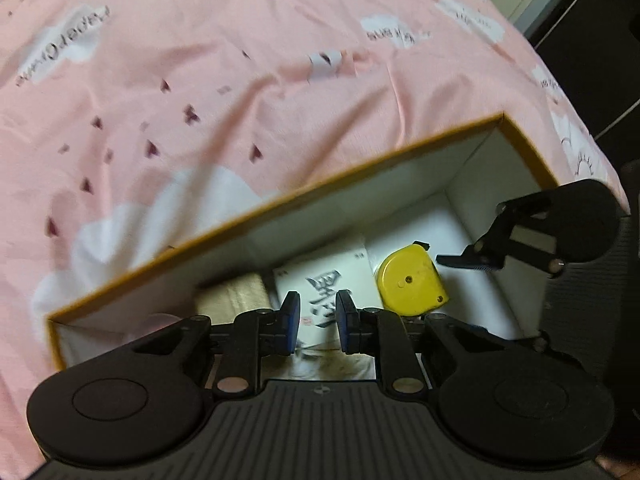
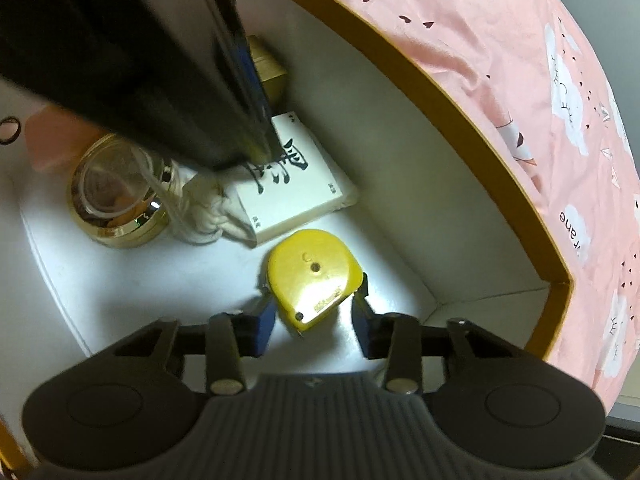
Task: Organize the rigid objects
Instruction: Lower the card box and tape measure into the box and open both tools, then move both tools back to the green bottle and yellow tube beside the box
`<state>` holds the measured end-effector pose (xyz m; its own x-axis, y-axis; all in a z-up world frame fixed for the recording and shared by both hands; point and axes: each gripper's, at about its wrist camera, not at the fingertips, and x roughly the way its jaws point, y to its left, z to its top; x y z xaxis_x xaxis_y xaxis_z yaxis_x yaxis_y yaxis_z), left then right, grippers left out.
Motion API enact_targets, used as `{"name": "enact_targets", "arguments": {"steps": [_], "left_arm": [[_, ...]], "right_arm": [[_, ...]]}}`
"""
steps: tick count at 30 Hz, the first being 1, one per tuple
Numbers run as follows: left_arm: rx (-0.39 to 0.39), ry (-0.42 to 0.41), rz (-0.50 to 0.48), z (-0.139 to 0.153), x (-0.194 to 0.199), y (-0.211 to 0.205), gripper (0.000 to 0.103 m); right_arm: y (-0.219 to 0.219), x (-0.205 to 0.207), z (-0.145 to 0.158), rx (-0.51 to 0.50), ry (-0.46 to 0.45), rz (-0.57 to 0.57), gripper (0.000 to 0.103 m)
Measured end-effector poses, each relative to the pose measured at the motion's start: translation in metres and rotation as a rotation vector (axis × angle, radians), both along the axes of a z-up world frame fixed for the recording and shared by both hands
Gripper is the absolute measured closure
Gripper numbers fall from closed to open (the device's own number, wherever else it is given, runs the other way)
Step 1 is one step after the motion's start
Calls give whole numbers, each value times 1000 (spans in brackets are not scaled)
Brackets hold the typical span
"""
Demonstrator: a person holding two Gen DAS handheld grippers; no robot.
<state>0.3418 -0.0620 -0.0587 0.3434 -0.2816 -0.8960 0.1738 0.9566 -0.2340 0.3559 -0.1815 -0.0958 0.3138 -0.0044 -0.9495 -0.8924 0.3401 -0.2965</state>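
An open box with a mustard rim (image 2: 460, 92) and white inside lies on a pink sheet. On its floor rests a yellow tape measure (image 2: 312, 280), lying flat. My right gripper (image 2: 314, 320) is open, its blue pads either side of the tape's near corner with a sliver of floor showing at the right pad. The left wrist view shows the tape measure (image 1: 408, 280) with the right gripper (image 1: 460, 260) at its right side. My left gripper (image 1: 318, 316) points down over a white box with black calligraphy (image 1: 332, 272), pads nearly together. A white knotted bundle (image 2: 208, 208) lies at its tips; whether it is pinched is hidden.
A gold-lidded jar (image 2: 116, 200) stands at the box's left side. A tan block (image 1: 232, 292) sits beyond the calligraphy box. The pink bedsheet (image 1: 200, 80) with white clouds surrounds the box. Dark furniture (image 1: 592, 60) stands past the bed's right edge.
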Motion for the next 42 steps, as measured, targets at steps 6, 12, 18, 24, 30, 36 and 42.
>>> {"name": "enact_targets", "arguments": {"steps": [6, 12, 18, 24, 30, 36, 42], "left_arm": [[-10, -13, 41, 9, -8, 19, 82], [-14, -8, 41, 9, -11, 23, 81], [-28, -23, 40, 15, -23, 29, 79], [4, -98, -4, 44, -56, 39, 73], [8, -158, 18, 74, -106, 62, 70], [25, -189, 78, 88, -162, 91, 69], [70, -201, 165, 86, -214, 121, 66]], "right_arm": [[10, 11, -4, 32, -31, -43, 72], [16, 20, -3, 68, -50, -79, 77], [8, -1, 8, 101, -57, -99, 74], [4, -29, 37, 225, -73, -147, 69], [14, -71, 67, 442, -99, -163, 66], [22, -119, 93, 695, -43, -185, 66], [45, -170, 93, 838, 76, -154, 61]]}}
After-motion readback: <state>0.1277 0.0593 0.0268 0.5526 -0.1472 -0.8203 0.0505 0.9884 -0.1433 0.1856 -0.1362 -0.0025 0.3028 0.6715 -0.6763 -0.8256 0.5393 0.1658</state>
